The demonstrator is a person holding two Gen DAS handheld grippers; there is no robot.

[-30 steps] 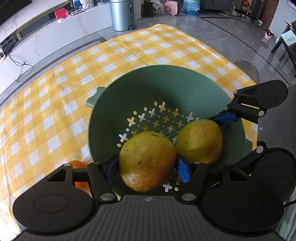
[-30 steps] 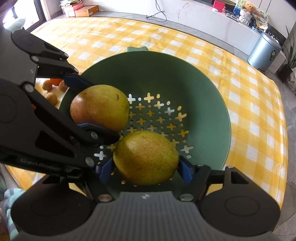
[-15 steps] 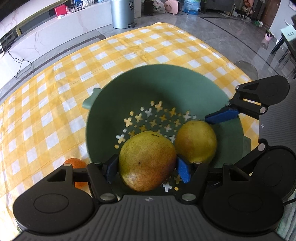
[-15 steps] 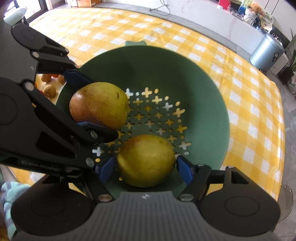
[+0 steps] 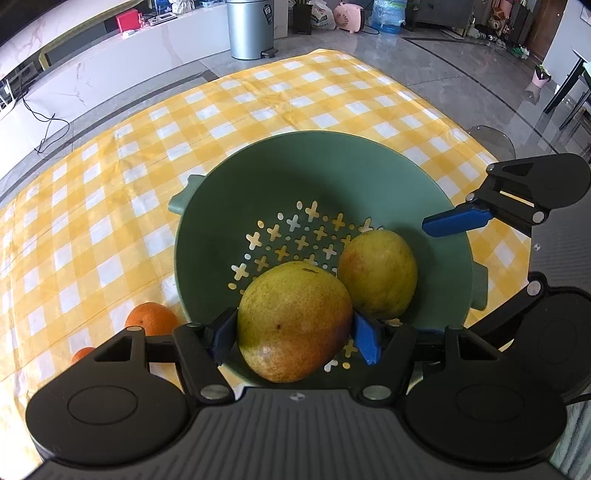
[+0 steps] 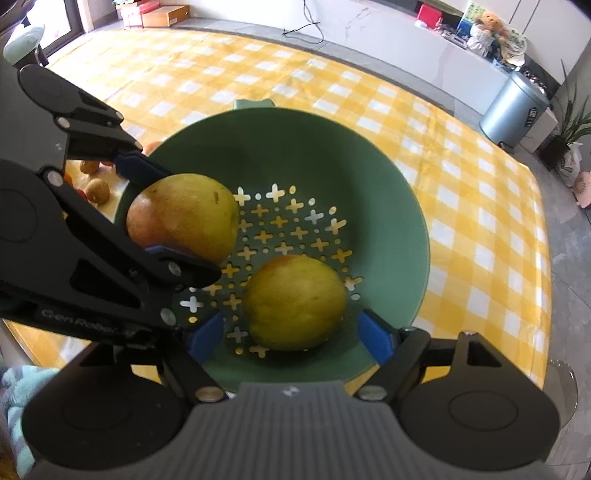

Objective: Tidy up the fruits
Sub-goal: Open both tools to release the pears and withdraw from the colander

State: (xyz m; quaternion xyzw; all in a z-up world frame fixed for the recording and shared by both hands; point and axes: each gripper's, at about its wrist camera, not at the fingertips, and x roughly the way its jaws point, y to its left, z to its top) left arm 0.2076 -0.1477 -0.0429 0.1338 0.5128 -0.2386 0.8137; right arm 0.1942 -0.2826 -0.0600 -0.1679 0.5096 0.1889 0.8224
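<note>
A green colander stands on the yellow checked cloth. My left gripper is shut on a yellow-red mango, holding it just over the colander's near side. In the right wrist view that same mango sits between the left gripper's blue pads. A second mango lies on the colander's perforated bottom. My right gripper straddles it with jaws opening, and a gap shows between each pad and the fruit. The colander's far wall is bare.
Two oranges lie on the cloth left of the colander. Small brown fruits lie beyond the left gripper. A metal bin stands on the floor past the table's far edge, and grey floor surrounds the cloth.
The right gripper's pads came off the second mango, which now lies in the colander. That gripper spread wider and drew back slightly. The left gripper kept its hold.
</note>
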